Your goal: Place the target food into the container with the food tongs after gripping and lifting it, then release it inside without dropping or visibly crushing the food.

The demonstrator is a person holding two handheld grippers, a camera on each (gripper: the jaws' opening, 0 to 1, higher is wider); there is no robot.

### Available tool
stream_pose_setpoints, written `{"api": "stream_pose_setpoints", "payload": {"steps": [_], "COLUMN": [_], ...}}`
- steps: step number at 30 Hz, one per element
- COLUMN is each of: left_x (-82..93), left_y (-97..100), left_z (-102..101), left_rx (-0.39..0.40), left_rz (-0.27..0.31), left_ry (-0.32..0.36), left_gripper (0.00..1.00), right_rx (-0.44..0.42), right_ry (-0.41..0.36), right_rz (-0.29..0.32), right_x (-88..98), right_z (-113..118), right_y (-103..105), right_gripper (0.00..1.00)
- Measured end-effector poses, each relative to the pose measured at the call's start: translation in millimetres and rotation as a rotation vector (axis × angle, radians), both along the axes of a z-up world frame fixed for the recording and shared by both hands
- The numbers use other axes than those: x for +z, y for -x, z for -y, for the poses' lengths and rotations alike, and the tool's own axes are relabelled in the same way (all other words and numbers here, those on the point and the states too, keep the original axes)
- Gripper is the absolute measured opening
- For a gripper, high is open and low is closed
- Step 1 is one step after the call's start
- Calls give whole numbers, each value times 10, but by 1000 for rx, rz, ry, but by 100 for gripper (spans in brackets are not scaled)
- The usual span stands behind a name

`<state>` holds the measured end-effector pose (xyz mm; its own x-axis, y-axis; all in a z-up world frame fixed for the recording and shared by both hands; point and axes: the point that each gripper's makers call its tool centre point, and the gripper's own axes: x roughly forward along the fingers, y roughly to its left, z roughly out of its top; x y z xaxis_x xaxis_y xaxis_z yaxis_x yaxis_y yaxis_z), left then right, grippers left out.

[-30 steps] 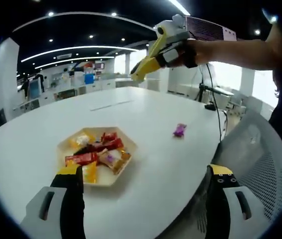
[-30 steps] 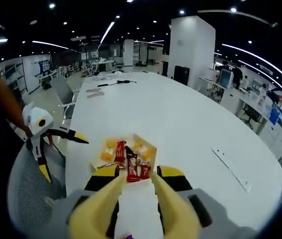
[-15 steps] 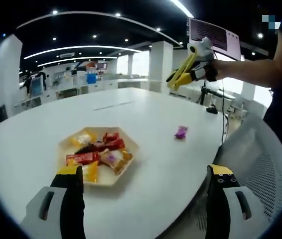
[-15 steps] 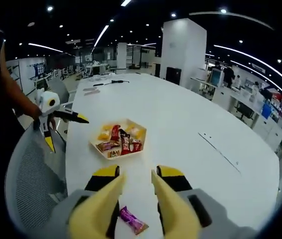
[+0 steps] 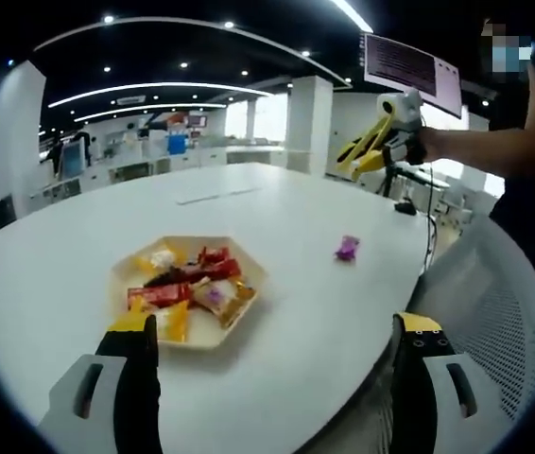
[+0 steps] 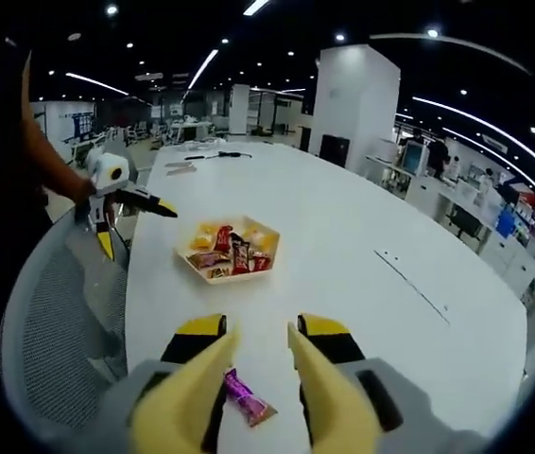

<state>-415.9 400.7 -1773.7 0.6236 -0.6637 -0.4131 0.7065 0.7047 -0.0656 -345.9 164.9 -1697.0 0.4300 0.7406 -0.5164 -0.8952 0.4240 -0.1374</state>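
Note:
A beige hexagonal tray [image 5: 207, 342] holding several wrapped snacks sits on the white table [image 5: 277, 203]. A purple wrapped candy [image 5: 347, 248] lies alone to its right, near the table edge. My left gripper [image 5: 277, 323] is low at the near edge with its jaws wide open and empty. My right gripper [image 5: 373, 149], with long yellow tong fingers, hovers high beyond the candy. In the right gripper view, the open right gripper [image 6: 260, 333] looks down over the purple candy [image 6: 247, 401], apart from it. Farther off are the tray [image 6: 273, 248] and the open left gripper [image 6: 109, 200].
A grey mesh chair [image 5: 494, 312] stands at the table edge below both grippers, seen also as the chair [image 6: 55, 312] at left. A person's arm [image 5: 475, 142] reaches in from the right. Cables lie at the table's far end [image 6: 213, 155].
My right gripper has drawn back from over the tray toward the table edge; the purple candy has come into its view under the tongs. The left gripper has held still.

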Motion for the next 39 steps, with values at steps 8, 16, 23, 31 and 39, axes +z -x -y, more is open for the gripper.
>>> {"api": "stream_pose_setpoints", "payload": {"steps": [8,16,23,31,39], "left_x": [-28,-62,-80,-73,-89], "left_y": [32,21,21,24,17], "left_z": [29,5,-9,-7,-19], "left_rx": [-24,-10,-2,-4,-2], "left_rz": [-9,-28,-37,-35,-37], "left_ry": [-13,-12,-17,-16,-24], "left_gripper": [99,99,99,99,99], "right_rx": [0,40,114,158,190], "right_ry": [12,88,138,236,273], "right_rz": [-8,-45,-93,-127,-147], "right_x": [-133,-484,-777,-1112,-1300], "right_z": [192,322,213,167,106], "right_y": [74,100,177,197,139], "right_gripper": [29,29,30,29,28]}}
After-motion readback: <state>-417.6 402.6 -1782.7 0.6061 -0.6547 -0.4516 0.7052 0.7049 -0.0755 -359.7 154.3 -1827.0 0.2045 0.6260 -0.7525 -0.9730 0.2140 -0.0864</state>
